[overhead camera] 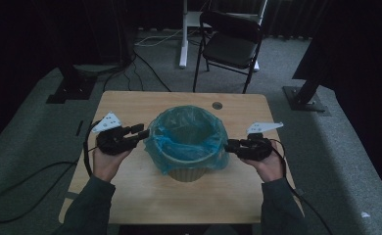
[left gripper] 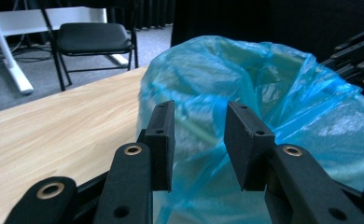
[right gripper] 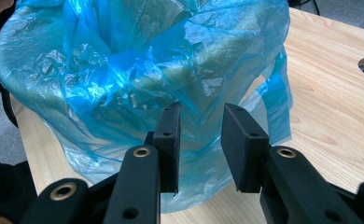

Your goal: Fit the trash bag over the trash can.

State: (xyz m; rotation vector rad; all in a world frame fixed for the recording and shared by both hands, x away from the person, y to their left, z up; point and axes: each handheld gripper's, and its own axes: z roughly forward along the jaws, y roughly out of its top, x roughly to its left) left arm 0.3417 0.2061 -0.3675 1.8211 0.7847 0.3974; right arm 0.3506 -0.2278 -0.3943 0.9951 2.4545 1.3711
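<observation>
Item one, centre of the high view: a pale bin (overhead camera: 186, 169) on the wooden table (overhead camera: 130, 105), lined with a blue plastic bag (overhead camera: 186, 137) whose edge is folded out over the rim and hangs down the outside.

Item two, left of the bin in that view: the left gripper (overhead camera: 141, 132), held in a hand (overhead camera: 106, 161). In the left gripper view we see its fingers (left gripper: 164, 140) spread, with the bag's film just beyond them and nothing pinched.

Item three, right of the bin: the right gripper (overhead camera: 229, 145), likewise in a hand (overhead camera: 270, 164). We note its fingers (right gripper: 168, 140) parted too (the bag's skirt lies just past the tips, untouched).

Item four, upper centre of the high view: a black folding chair (overhead camera: 230, 41) on the grey floor.
</observation>
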